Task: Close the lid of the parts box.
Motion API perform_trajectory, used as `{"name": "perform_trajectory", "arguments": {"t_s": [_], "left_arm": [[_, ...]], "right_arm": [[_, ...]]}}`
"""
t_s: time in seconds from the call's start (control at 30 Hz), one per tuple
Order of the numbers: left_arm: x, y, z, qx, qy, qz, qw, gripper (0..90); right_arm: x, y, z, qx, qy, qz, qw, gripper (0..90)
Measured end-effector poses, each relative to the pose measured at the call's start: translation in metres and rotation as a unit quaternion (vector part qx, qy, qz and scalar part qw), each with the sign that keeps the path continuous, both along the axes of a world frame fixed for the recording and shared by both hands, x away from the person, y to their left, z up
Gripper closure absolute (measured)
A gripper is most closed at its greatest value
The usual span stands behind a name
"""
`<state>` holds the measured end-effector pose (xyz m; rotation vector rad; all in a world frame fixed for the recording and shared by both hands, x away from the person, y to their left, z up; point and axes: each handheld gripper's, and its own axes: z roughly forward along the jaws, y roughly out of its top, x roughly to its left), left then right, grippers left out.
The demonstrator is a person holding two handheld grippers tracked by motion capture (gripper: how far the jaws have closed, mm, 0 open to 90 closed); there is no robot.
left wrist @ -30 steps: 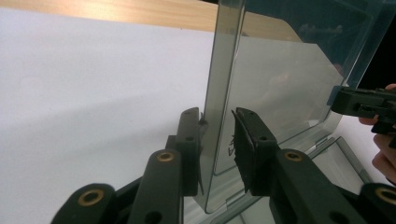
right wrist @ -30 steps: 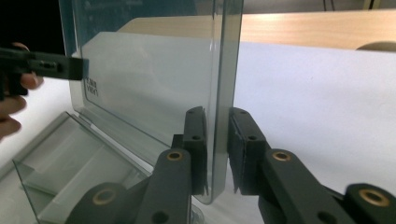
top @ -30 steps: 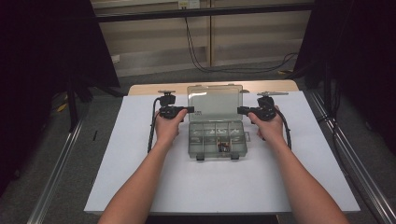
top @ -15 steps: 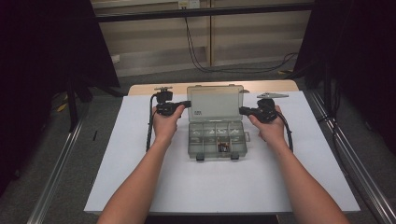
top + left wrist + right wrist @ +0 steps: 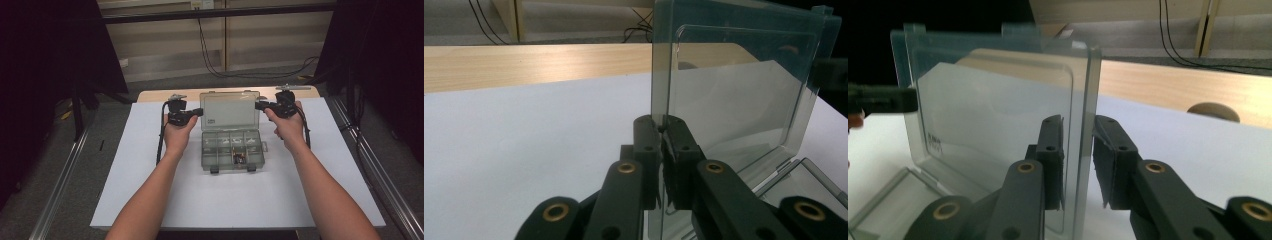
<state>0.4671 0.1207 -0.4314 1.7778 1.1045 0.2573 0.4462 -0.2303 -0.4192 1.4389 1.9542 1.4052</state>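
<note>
- Two grippers work one object: a clear grey-tinted plastic compartment box (image 5: 232, 150) with a hinged lid (image 5: 229, 110), sitting mid-table on a white paper sheet (image 5: 150, 150) over a pale wooden table (image 5: 150, 94).
- Change since a second ago: the lid leaned back past upright then; it now stands close to vertical, and both hands sit slightly nearer 12 o'clock on the sheet. Box base has not shifted.
- Left gripper (image 5: 663, 131): jaws have just been closing, and now clamp the lid's left edge, pads tight against the plastic with no gap visible.
- Right gripper (image 5: 1079, 145): jaws have just been opening; the lid's right edge stands between them, but daylight shows on the outer side, so the pads look off the plastic. I read this as a release or re-grip.
- Meaning: the lid hangs on the left grip alone. Judged mid-swing, probably on its way toward closing over the compartments; direction not certain.
- Orientation: box long axis runs 9 to 3 o'clock in the high view. Hinge at the 12 o'clock side, two latches (image 5: 233, 170) at 6 o'clock toward the person. Lid's inner face points to 6 o'clock, free edge up.
- Small parts lie in the front compartments; too small to identify.
</note>
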Motion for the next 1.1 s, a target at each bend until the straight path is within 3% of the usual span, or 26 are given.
{"name": "perform_trajectory", "arguments": {"t_s": [0.23,0.43,0.53,0.63,0.73,0.8,0.97,1.1], "left_arm": [[0.001,0.002,-0.003,-0.007,-0.001,-0.005,1.0000,85.7],[0.001,0.003,-0.002,-0.019,0.015,0.000,0.9997,84.1],[0.002,0.007,-0.001,-0.053,0.039,-0.003,0.9978,76.1],[0.000,0.012,0.003,-0.052,0.038,-0.020,0.9977,70.6],[-0.005,0.018,0.011,-0.052,0.027,-0.037,0.9976,76.0],[-0.007,0.023,0.016,-0.069,0.024,-0.050,0.9961,78.6],[-0.008,0.029,0.027,-0.083,0.018,-0.045,0.9954,86.0],[-0.003,0.031,0.027,-0.108,0.033,-0.038,0.9929,90.0]], "right_arm": [[0.008,0.007,0.007,-0.028,0.004,-0.019,0.9994,81.8],[0.003,0.009,0.008,-0.035,0.001,-0.025,0.9991,86.7],[-0.001,0.010,0.009,-0.040,-0.006,-0.026,0.9988,86.8],[-0.005,0.009,0.009,-0.036,-0.019,-0.024,0.9989,86.9],[-0.009,0.009,0.008,-0.032,-0.028,-0.025,0.9988,87.0],[-0.012,0.008,0.008,-0.035,-0.037,-0.021,0.9985,86.9],[-0.019,0.009,0.007,-0.035,-0.052,-0.025,0.9977,86.9],[-0.025,0.009,0.007,-0.036,-0.062,-0.022,0.9972,86.9]]}}
